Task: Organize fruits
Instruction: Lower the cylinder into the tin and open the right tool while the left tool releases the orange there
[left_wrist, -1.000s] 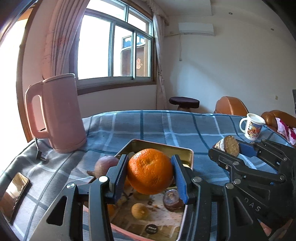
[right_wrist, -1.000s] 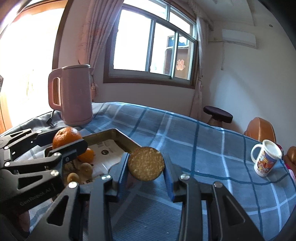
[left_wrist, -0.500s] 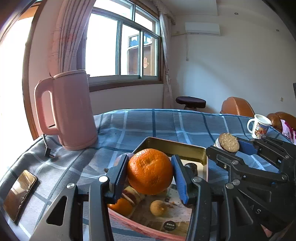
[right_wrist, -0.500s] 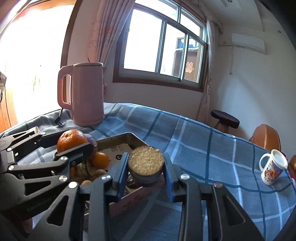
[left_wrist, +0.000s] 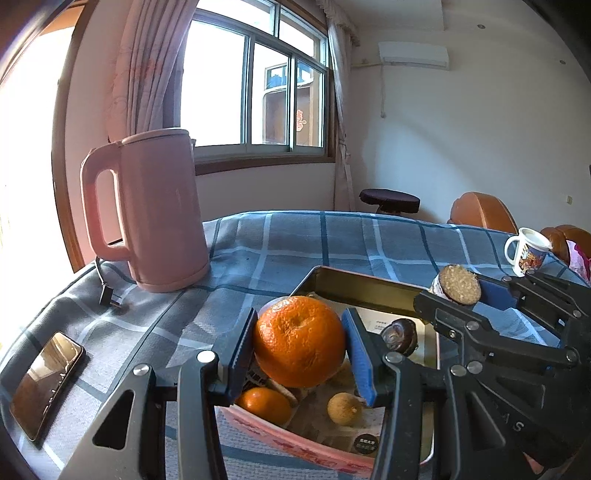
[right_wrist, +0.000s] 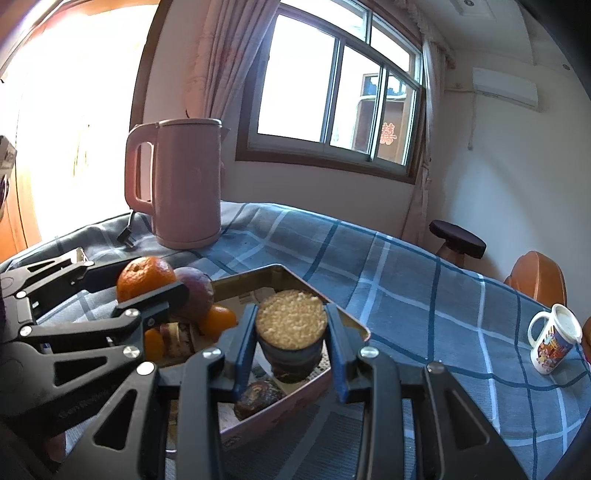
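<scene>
Here we see the tabletop (left_wrist: 280, 243) with a kettle (left_wrist: 155, 210) and a tin (left_wrist: 362, 286) of fruit. Above the tin, our left gripper (left_wrist: 299, 347) clamps its fingers on an orange (left_wrist: 298, 340); our right gripper (right_wrist: 291, 332) grips a cut fruit (right_wrist: 291, 319).

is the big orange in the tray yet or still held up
Held up. The left tongs clamp the big orange on both sides, above the tray, with smaller fruit visible beneath it.
</scene>
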